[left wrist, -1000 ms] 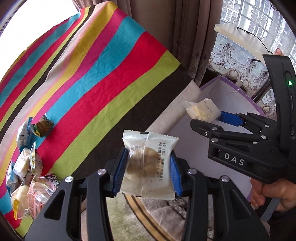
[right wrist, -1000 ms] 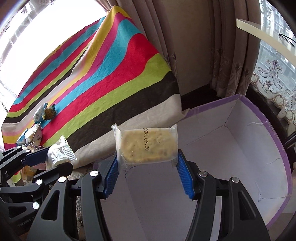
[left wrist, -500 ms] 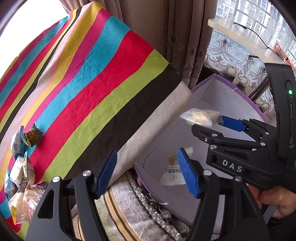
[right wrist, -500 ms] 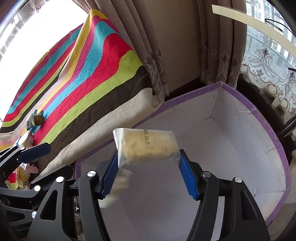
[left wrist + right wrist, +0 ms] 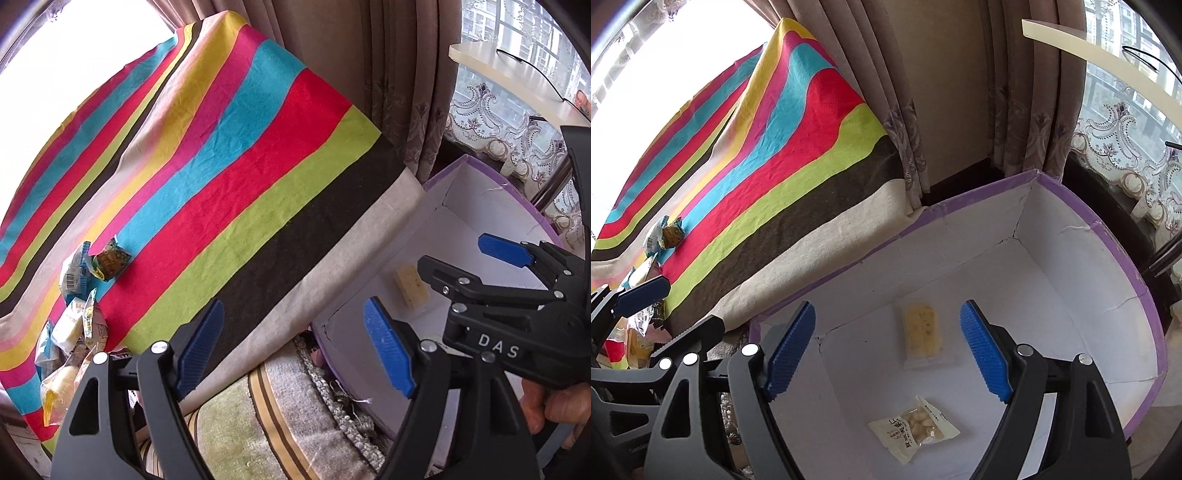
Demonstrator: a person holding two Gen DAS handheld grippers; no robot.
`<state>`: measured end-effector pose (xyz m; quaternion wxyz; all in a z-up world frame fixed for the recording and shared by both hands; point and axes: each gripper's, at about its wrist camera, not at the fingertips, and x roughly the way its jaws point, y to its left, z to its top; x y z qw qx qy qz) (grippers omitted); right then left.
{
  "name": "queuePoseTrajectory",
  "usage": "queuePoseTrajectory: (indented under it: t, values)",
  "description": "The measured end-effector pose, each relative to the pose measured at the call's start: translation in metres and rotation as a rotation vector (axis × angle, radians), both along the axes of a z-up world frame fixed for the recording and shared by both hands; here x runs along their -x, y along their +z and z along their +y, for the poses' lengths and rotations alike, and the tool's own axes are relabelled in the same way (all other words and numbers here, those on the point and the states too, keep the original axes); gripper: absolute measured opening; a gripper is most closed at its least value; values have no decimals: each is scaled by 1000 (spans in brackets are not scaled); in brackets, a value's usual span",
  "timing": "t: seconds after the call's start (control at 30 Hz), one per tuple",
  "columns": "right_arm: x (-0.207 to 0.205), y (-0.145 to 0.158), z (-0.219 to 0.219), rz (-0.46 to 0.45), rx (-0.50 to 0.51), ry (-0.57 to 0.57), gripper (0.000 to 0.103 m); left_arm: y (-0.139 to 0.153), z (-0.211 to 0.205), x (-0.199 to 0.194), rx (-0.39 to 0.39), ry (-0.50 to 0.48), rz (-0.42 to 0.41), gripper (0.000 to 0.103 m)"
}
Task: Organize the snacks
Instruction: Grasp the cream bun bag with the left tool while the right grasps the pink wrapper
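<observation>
Both grippers [image 5: 295, 350] [image 5: 888, 350], jaws just spread, hold nothing above two snack packets [image 5: 921, 332] [image 5: 914, 430] in one box [image 5: 1108, 236].

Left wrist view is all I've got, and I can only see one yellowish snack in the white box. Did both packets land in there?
Observer: Yes. The right wrist view shows two in the purple-rimmed box: the yellow cake packet and a white packet of pale round pieces nearer the camera.
Operator: Are they touching?
Observer: No, bare box floor shows between them.
Operator: Is the right gripper empty?
Observer: Yes. The right gripper has just been opening, and nothing sits between its blue pads; the cake packet lies on the floor below the gap.
Operator: And the left gripper from that side?
Observer: Only one blue pad of the left gripper shows at that view's left edge.
</observation>
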<state>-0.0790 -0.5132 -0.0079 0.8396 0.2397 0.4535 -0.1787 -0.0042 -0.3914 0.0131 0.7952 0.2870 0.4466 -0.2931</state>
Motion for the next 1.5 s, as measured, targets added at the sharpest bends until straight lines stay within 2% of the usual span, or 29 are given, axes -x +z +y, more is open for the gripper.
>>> queuePoseTrajectory:
  t: [0.27, 0.43, 0.67, 1.03, 1.37, 1.5]
  values:
    - [-9, 14, 11, -11, 9, 35, 81, 8, 32, -13, -16, 148, -45, 78]
    - [-19, 23, 26, -15, 19, 77, 82, 22, 70, -27, -9, 277, -102, 80]
    - [-38, 36, 57, -14, 35, 151, 82, 39, 126, -45, 28, 410, -126, 80]
    - [-62, 52, 105, -19, 56, 244, 84, 47, 188, -58, 79, 516, -110, 80]
    - [-81, 59, 151, -44, 20, 269, 88, 55, 276, -72, 223, 677, -85, 81]
    - [-90, 60, 172, -49, 44, 327, 88, 52, 310, -73, 240, 716, -88, 81]
